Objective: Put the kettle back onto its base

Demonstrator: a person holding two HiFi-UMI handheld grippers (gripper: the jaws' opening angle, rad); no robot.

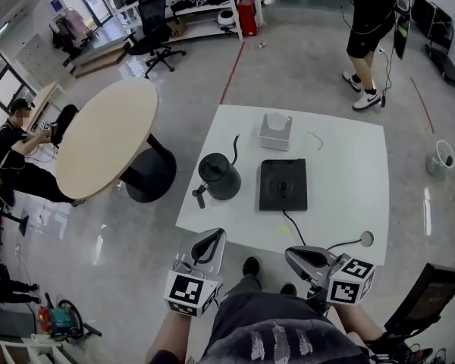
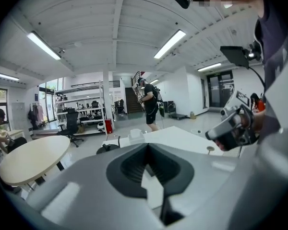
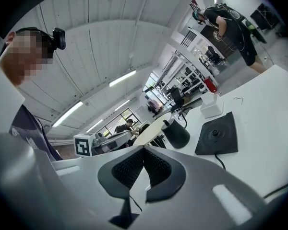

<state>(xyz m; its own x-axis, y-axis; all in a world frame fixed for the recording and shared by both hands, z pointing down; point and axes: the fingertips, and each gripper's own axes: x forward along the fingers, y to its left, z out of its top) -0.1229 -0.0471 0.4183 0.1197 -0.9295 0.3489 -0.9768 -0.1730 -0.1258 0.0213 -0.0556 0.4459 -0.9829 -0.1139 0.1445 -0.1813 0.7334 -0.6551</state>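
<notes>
Black kettle (image 1: 218, 177) stands on the white desk (image 1: 341, 203) just left of its base (image 1: 283, 184), well ahead of the left gripper (image 1: 210, 241) and right gripper (image 1: 302, 258), both jaws clenched on nothing.

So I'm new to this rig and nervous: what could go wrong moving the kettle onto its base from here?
The cord from the base trails off the table at its near edge, by the right gripper; snagging it might shift the base. The kettle has a thin spout near the white box; swinging could clip it.
</notes>
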